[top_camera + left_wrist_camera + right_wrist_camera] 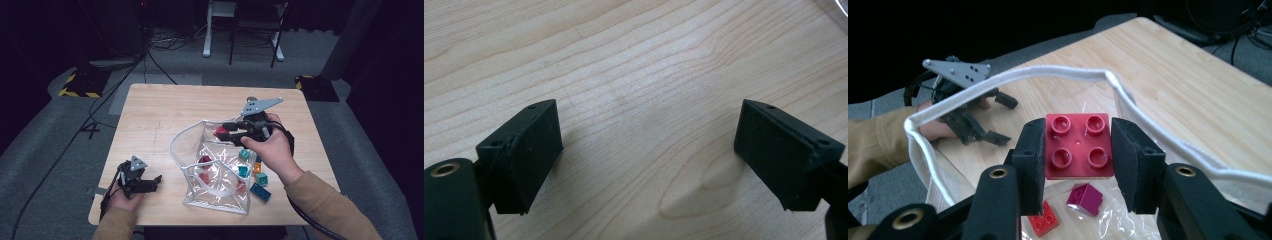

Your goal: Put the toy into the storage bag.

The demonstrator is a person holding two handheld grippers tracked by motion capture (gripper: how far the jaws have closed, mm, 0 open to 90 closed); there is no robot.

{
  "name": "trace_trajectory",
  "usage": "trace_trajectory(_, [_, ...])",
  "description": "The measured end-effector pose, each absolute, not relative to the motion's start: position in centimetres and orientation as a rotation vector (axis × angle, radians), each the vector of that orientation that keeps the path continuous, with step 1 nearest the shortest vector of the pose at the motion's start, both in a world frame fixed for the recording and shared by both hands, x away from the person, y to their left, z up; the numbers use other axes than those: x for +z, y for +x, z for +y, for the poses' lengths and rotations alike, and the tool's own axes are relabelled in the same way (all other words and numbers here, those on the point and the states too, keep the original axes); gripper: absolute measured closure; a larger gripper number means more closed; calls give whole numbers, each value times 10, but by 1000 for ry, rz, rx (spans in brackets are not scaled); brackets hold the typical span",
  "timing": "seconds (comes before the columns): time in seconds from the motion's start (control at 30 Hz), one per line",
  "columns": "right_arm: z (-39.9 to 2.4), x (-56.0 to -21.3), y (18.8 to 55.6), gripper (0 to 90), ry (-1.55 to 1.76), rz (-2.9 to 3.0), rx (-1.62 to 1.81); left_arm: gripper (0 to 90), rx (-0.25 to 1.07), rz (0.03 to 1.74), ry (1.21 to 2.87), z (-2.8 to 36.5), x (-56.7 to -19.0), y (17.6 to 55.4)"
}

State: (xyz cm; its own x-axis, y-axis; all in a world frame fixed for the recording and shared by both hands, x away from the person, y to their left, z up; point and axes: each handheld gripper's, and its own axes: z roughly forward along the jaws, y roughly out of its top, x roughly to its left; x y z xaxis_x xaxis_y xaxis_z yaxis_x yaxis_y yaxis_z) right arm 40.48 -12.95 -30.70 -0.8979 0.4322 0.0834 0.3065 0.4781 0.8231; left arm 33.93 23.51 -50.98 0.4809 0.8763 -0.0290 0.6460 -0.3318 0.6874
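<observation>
A clear plastic bag (210, 175) with a white-trimmed mouth (1048, 75) stands open at the table's middle. My right gripper (1077, 150) is shut on a red four-stud brick (1079, 146) and hovers over the bag's mouth; in the high view the right gripper (227, 131) and the red brick (220, 131) sit at the bag's far rim. Inside the bag lie a magenta cube (1087, 199) and a small red brick (1046, 220). My left gripper (649, 150) stands open just above bare wood; the left gripper (152, 182) rests near the front left edge.
Several teal, blue and orange bricks (252, 172) lie against the bag's right side near my right wrist. The wooden table (165, 110) stands on grey floor with cables and a chair frame (250, 30) beyond. A black-and-yellow marked base (80, 85) sits at the far left.
</observation>
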Motion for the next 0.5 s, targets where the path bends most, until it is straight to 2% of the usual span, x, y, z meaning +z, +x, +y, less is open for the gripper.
trace_trajectory(0.5, [-126, -330, 402, 593, 679, 2701, 1277, 121, 464, 1252, 2090, 235, -510, 339])
